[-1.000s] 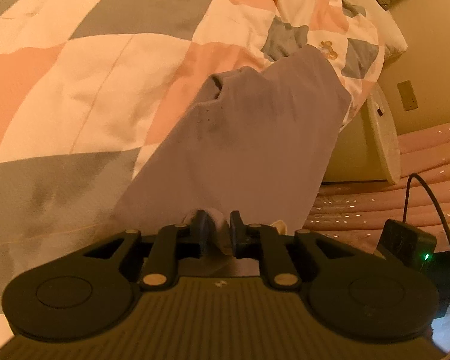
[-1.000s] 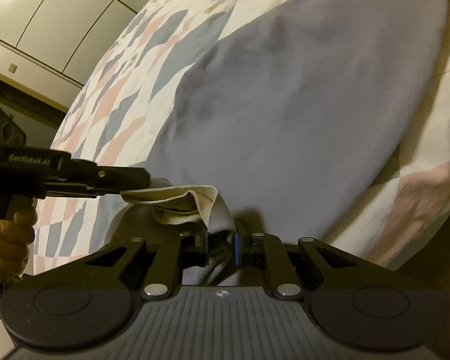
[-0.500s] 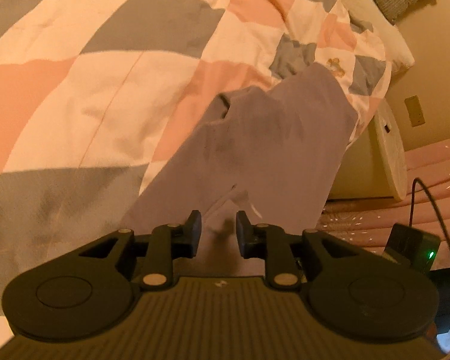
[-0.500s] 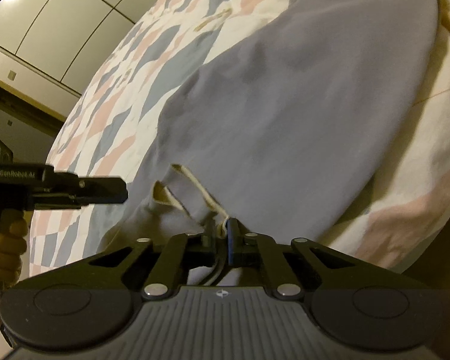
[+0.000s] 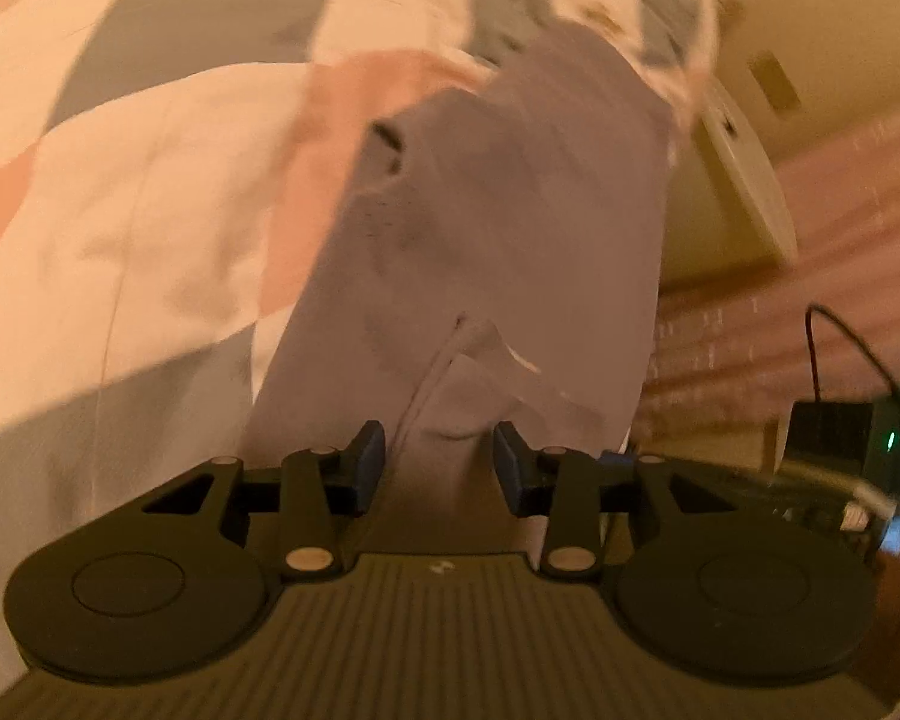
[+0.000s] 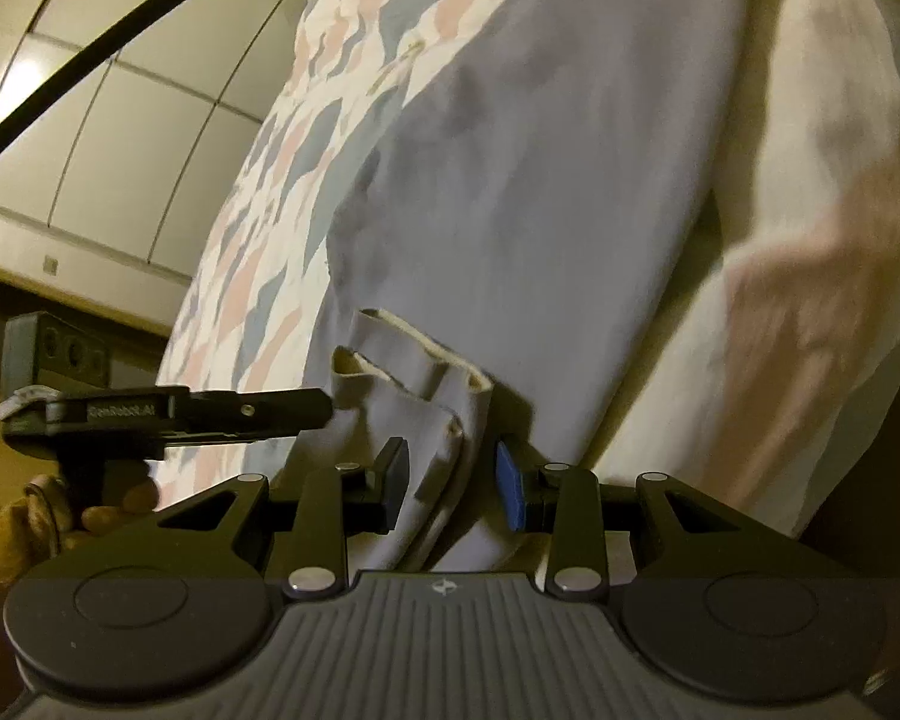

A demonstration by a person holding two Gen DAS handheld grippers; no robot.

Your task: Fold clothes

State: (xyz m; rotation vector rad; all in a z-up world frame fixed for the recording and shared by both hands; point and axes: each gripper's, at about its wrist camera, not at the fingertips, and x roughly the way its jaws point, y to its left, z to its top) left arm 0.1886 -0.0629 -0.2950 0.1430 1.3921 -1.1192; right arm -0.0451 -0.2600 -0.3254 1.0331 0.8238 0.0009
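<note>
My left tongs (image 5: 439, 461) and right tongs (image 6: 450, 483) both gape, released, fingers straddling the hem at six o'clock. The grey garment (image 6: 558, 180) lies stretched toward twelve o'clock on the checked quilt (image 5: 150, 180), flat, I judge, ready for folding.

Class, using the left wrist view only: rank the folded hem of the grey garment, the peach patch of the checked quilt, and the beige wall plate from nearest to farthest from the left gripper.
Measured from the left gripper:
1. Folded hem of the grey garment: just ahead, between the open fingers.
2. Peach patch of the checked quilt: farther up, left of the garment.
3. Beige wall plate: farthest, upper right, on the wall beyond the bed.
</note>
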